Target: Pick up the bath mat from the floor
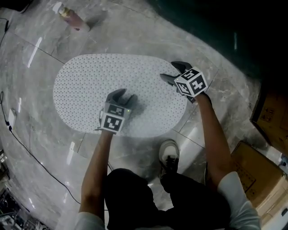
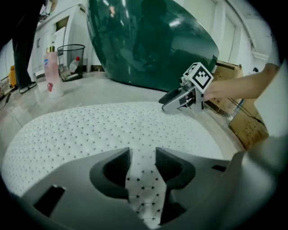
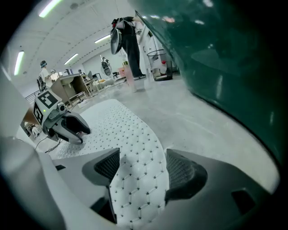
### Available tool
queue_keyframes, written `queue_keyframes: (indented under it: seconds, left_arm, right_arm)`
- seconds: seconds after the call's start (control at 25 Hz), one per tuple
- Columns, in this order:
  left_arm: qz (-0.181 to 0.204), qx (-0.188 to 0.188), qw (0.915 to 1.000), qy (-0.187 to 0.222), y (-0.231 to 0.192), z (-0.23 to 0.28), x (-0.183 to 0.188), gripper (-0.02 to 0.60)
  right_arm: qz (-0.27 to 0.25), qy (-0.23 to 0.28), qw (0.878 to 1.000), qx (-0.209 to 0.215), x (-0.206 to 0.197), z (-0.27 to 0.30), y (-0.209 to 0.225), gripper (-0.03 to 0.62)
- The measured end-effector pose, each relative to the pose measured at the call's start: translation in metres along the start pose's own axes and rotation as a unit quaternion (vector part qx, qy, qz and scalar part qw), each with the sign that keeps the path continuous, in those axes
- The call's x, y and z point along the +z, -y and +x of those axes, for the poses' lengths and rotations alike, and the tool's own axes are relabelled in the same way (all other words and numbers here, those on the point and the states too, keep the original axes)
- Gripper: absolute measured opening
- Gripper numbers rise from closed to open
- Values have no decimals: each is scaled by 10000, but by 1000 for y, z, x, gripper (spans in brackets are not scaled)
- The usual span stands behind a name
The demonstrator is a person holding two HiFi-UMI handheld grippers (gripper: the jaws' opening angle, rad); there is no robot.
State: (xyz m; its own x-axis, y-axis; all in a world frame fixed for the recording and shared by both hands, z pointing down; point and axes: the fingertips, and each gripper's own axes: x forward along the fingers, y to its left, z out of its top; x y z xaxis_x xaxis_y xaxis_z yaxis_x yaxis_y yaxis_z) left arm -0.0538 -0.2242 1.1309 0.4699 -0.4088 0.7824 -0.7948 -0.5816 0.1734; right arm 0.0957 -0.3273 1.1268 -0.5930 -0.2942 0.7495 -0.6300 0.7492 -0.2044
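Glossy grey marble floor (image 1: 135,31). A dark green tub (image 2: 148,40) rises at its far side, with cardboard boxes (image 1: 265,166) at the right and a wire bin (image 2: 71,56) and pink bottle (image 1: 74,19) at the left. Strip lights (image 3: 54,6) line the white ceiling.

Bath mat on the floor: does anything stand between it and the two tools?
Nothing visible does. The left tool and the right tool are both open right above the bath mat, with only its dotted surface showing between their jaws. The pink bottle stands off the mat.
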Motion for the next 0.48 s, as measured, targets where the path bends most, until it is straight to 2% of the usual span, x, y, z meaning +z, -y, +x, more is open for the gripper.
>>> queue_keyframes:
  seconds: [0.16, 0.48]
  left_arm:
    - [-86, -42, 9999, -44, -1, 0, 0, 181]
    - [18, -65, 10000, -64, 2, 2, 0, 183]
  right_arm:
    - [-90, 115, 9999, 41, -1, 1, -13, 327]
    - [-719, -152, 9957, 560, -14, 9, -75, 327]
